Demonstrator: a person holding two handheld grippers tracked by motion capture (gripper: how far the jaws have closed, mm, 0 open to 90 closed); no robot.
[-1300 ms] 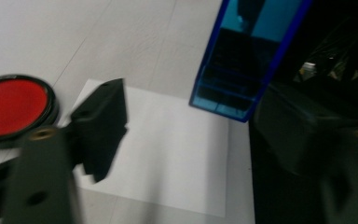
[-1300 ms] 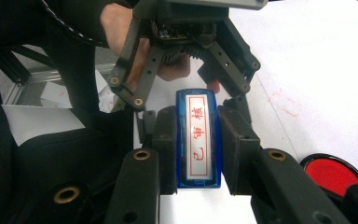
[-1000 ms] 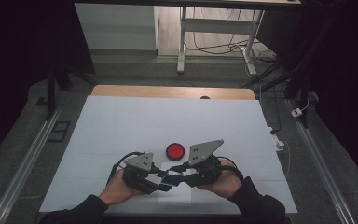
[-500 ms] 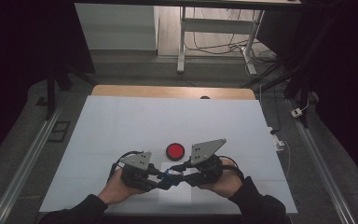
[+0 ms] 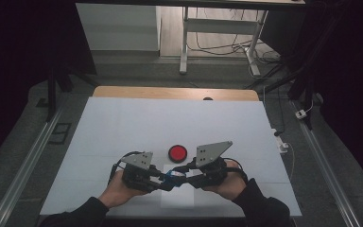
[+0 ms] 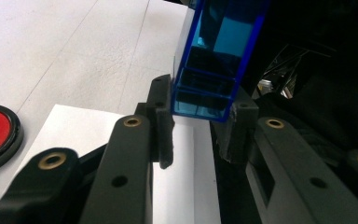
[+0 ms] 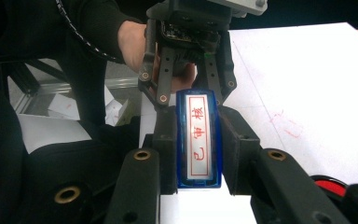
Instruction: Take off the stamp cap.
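A blue see-through stamp (image 5: 173,174) with a white label in red characters is held between the two grippers, just above the table's near edge. My left gripper (image 5: 167,181) is shut on one end of it. In the left gripper view the pads (image 6: 164,116) press the sides of the stamp's open blue end (image 6: 214,56). My right gripper (image 5: 181,176) is shut on the other end. In the right gripper view its jaws clamp the long sides of the stamp (image 7: 199,149), with the left gripper (image 7: 186,91) facing it from beyond.
A round red ink pad (image 5: 177,152) sits on the white table (image 5: 123,127) just beyond the grippers. A white sheet of paper (image 5: 177,198) lies under them. A wooden strip (image 5: 170,92) runs along the far edge, with dark floor and rails at the sides.
Both hands keep their place with the stamp between them; the left gripper has settled slightly closer on the stamp's end.
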